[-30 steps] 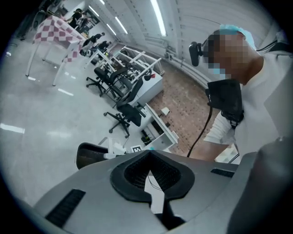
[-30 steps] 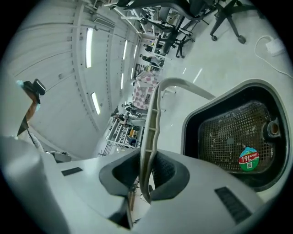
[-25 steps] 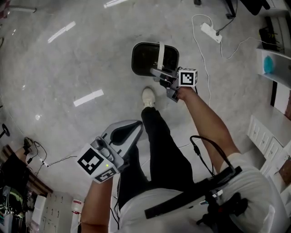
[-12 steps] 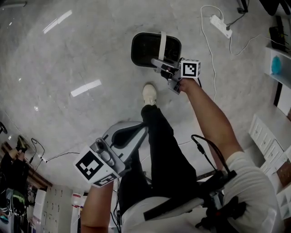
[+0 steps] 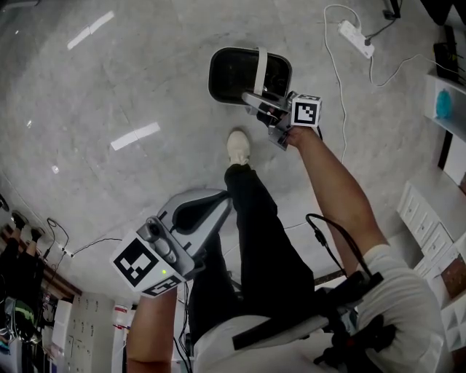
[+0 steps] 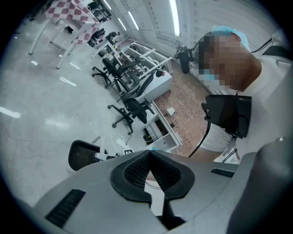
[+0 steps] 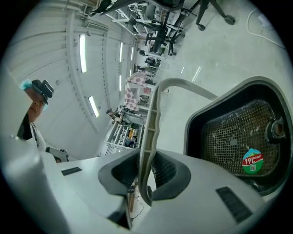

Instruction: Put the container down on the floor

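The floor was glossy, mottled grey like polished concrete; the container was dark matt plastic with a meshed bottom, a glossy sticker and a pale smooth plastic handle.

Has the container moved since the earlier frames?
Yes, downward: in the right gripper view the container now sits lower against the office chair standing on the floor beyond it.

One black container, two tools, one white power strip, one white shoe
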Motion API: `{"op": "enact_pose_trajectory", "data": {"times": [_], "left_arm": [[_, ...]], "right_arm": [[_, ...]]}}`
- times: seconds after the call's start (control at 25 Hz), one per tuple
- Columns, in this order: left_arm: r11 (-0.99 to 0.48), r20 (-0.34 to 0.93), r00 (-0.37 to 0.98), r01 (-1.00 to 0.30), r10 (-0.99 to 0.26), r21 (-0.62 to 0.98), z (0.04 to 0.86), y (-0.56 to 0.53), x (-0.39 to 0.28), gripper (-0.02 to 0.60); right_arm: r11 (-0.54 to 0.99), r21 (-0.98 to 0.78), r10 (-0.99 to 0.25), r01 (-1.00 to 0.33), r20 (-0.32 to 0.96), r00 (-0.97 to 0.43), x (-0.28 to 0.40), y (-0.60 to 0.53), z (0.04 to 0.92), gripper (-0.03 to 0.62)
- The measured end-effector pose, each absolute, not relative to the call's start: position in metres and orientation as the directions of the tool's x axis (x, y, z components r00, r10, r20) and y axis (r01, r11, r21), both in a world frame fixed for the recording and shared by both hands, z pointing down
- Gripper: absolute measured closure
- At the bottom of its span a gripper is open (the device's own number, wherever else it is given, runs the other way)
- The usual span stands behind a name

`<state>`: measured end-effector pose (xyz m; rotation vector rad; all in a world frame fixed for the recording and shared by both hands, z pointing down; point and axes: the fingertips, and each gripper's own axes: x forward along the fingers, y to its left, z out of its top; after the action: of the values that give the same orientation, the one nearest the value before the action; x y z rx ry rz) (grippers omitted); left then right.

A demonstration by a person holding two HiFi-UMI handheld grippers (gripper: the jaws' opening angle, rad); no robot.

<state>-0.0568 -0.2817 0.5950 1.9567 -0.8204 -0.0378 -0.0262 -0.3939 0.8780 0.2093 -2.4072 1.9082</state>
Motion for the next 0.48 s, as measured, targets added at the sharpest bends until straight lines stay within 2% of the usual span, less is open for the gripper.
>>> {"op": "enact_pose_trajectory", "data": {"times": [0.16, 0.32, 0.48], "left_arm": [[-0.295, 0.298, 0.775, -0.52, -0.557, 0.801, 0.5936, -0.2806, -0.0532, 0.572], [-0.298, 0.294, 0.782, -0.512, -0.549, 0.805, 0.5931, -0.2811, -0.0525, 0.572], [-0.301, 0.292, 0.787, -0.507, -0.543, 0.808, 0.594, -0.2796, -0.0532, 0.572]], "right_arm": [[0.211, -0.966, -0.059, -0.146, 0.137, -0.989, -0.0289, -0.3916, 0.8762, 0.546], [0.233, -0.957, -0.06, -0.175, 0.166, -0.984, -0.0254, -0.3938, 0.8803, 0.46], [0.24, -0.951, -0.064, -0.192, 0.182, -0.981, -0.0206, -0.3954, 0.8826, 0.421]]}}
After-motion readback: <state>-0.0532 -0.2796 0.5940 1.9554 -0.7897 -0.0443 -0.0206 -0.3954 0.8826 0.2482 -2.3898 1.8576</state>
